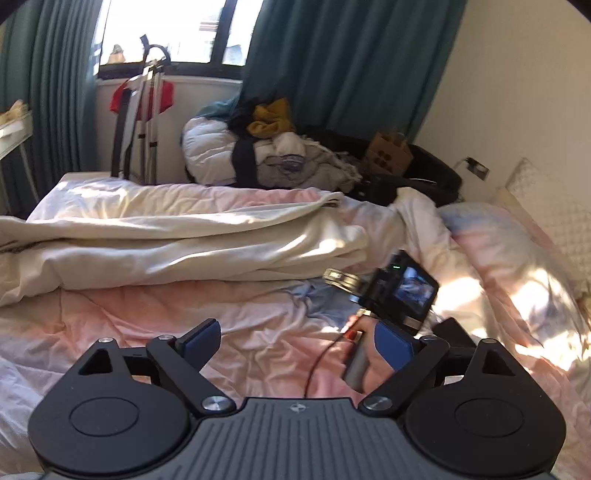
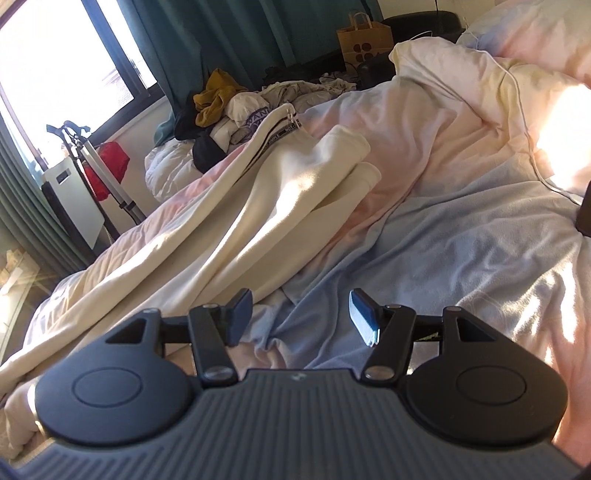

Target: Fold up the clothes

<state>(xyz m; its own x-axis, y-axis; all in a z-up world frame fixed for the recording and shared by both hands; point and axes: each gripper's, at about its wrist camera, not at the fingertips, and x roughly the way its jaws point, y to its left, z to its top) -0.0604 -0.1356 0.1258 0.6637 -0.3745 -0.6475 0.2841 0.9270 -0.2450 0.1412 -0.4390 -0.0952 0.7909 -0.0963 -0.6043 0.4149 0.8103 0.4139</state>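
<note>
Both claws (image 1: 295, 341) (image 2: 299, 317) agape, trousers (image 2: 258, 206) just beyond.

Home bedroom: unmade bed (image 1: 258, 332), pillow (image 1: 498, 240), teal curtains (image 1: 351, 62), clothes pile (image 1: 273, 147) by window (image 1: 166, 29).

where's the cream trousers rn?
The cream trousers lie stretched across the bed ahead-left of the open right gripper, waistband toward the clothes pile by the window.
</note>
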